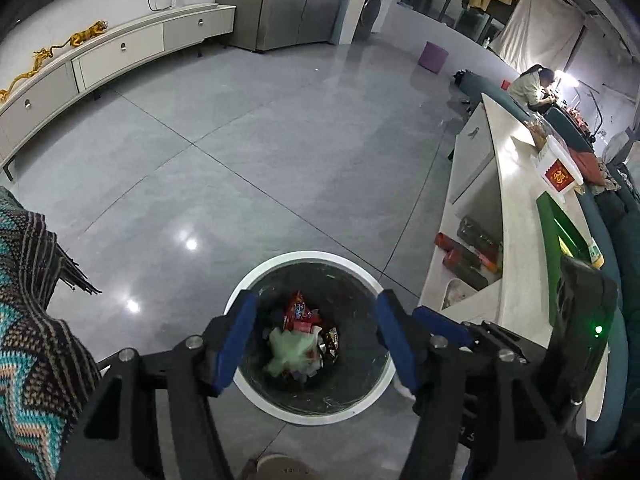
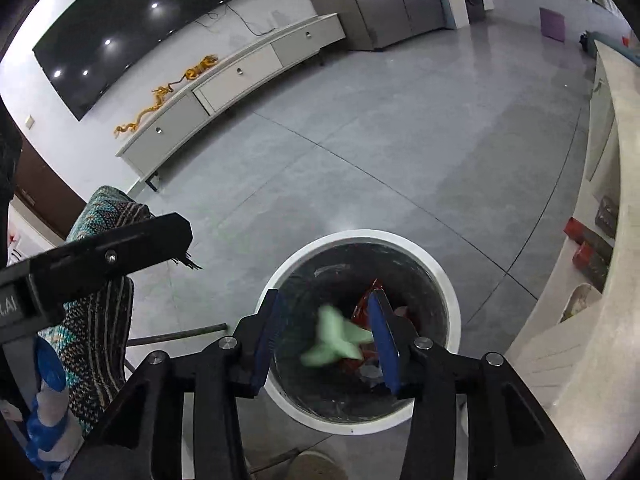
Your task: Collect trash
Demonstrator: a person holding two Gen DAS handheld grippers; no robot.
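A round trash bin (image 1: 308,258) (image 2: 360,236) with a white rim and a black liner stands on the grey floor, with red wrappers (image 1: 298,310) inside it. My left gripper (image 1: 316,344) hangs open over the bin's mouth with nothing between its blue pads. In the left wrist view a pale green wad (image 1: 288,350) is down among the wrappers. My right gripper (image 2: 326,340) is open above the same bin. A blurred pale green wad (image 2: 336,340) shows loose between its fingers, close to the right pad. The right gripper's blue fingertip (image 1: 438,320) appears beside my left one.
A long pale counter (image 1: 516,200) with shelves runs along the right. A knitted zigzag throw (image 1: 28,300) (image 2: 100,320) hangs at the left. A white TV cabinet (image 1: 120,52) lines the far wall, a purple stool (image 1: 433,55) stands beyond, and a person (image 1: 532,84) sits far right.
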